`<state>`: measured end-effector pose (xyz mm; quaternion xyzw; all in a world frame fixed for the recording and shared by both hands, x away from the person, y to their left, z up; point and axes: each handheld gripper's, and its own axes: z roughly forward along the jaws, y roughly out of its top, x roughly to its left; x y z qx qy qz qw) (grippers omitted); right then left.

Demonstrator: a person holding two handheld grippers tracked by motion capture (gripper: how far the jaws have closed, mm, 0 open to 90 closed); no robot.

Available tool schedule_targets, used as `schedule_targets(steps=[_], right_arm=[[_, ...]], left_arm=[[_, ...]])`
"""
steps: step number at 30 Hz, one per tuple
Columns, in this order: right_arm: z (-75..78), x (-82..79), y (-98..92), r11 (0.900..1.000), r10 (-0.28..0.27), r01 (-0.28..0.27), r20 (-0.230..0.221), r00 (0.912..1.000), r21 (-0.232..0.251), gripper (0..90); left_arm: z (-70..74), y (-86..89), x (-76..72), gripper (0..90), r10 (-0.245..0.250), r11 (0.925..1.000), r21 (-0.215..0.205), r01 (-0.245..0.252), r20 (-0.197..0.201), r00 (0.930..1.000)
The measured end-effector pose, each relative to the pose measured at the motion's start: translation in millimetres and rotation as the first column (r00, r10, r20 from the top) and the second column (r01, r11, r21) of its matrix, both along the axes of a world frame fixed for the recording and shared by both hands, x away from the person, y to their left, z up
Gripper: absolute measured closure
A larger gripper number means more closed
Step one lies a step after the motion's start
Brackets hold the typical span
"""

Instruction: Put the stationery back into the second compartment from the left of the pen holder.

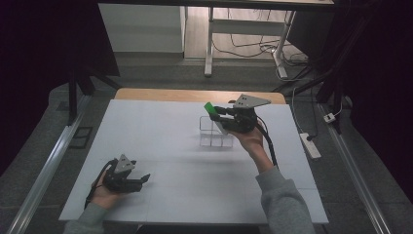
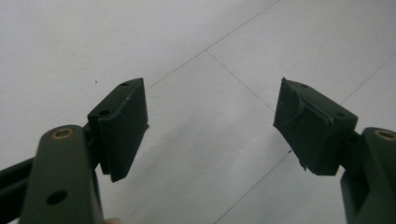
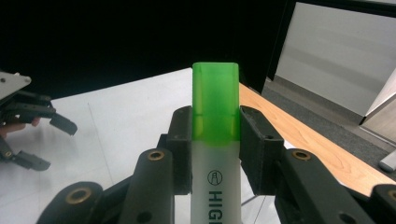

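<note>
Nearest the person, the left gripper (image 1: 141, 179) rests low on the white table (image 1: 185, 185), held in the left hand (image 1: 104, 192), whose fingers are mostly tucked under the black body; in the left gripper view its pads (image 2: 122, 126) stand wide apart with bare table between them, and the arms behind them are cut off by the bottom edge. Farther out, the right hand (image 1: 251, 139) holds the right gripper (image 1: 214, 111) above a clear rack (image 1: 214, 132); the rack's walls are faint against the white, so how many compartments it has is hard to tell, and whether anything sits in it cannot be made out. The right gripper is clamped on a highlighter (image 3: 215, 140), its pads pressed to either side just below the green cap (image 3: 215, 88); in the high view the cap (image 1: 210, 108) pokes out as a small green patch and the pale barrel is hidden by the gripper; in the right gripper view the lettering on the barrel is cut off at the bottom edge. Beyond the table's wooden edge (image 1: 195, 94) the floor cables are dim and the side areas fall into black.
</note>
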<state>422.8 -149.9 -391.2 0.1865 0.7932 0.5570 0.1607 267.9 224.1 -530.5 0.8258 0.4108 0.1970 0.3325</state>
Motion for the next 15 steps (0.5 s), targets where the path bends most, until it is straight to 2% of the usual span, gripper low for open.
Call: schedule_targets(steps=[10, 15], right_arm=[[-3.5, 14.4, 4.2, 1.000, -0.026, 0.026, 0.000, 0.9997, 0.014, 66.4], [-9.5, 24.8, 7.6, 0.999, -0.037, 0.037, -0.009, 0.9993, 0.005, 66.3]], left_arm=[[-0.6, 0.7, 0.4, 25.7, 0.003, 1.0000, 0.000, -0.003, -0.004, 1.0000], [-1.0, 0.5, 0.8, 25.7, 0.002, 1.0000, 0.000, -0.002, -0.006, 1.0000]])
